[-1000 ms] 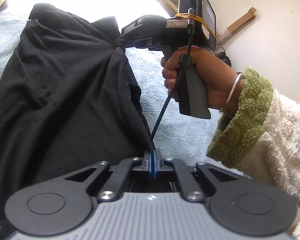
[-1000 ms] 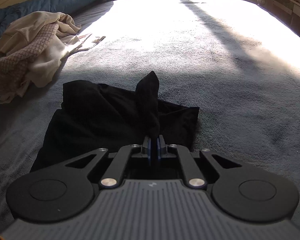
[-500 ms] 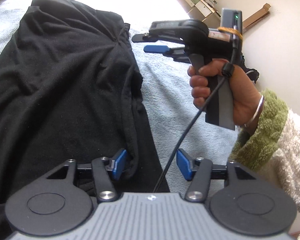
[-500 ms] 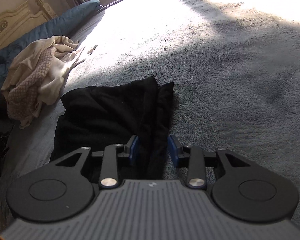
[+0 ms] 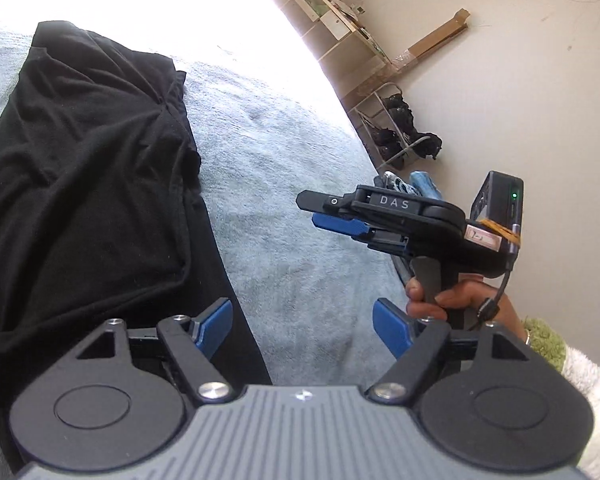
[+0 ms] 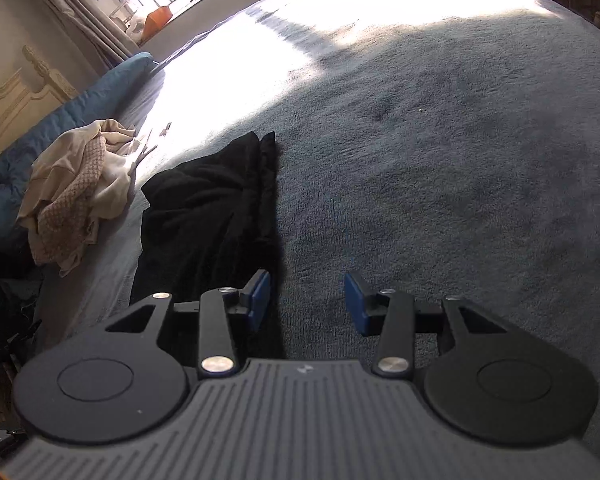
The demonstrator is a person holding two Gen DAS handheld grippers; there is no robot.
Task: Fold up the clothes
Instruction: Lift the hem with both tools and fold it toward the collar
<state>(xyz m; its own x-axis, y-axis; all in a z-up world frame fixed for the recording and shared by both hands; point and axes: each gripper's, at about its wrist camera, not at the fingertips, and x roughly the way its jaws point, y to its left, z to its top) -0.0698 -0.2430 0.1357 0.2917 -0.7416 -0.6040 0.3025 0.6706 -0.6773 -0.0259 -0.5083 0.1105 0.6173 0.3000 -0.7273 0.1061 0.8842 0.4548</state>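
A black garment (image 5: 84,184) lies folded lengthwise on the grey-blue blanket (image 5: 284,208); it also shows in the right wrist view (image 6: 216,208). My left gripper (image 5: 302,332) is open and empty, just off the garment's near right edge. My right gripper (image 6: 308,300) is open and empty above the blanket, to the right of the garment's near edge. In the left wrist view the right gripper (image 5: 324,212) is held in a hand, off to the right of the garment.
A pile of cream and beige clothes (image 6: 76,192) lies left of the garment, beside a blue pillow (image 6: 60,120). A shoe rack (image 5: 396,136) and a shelf (image 5: 336,12) stand along the wall past the bed's edge.
Both grippers opened and let go of the black garment. They drew back to the right of it. The lifted fold now lies flat on the garment.
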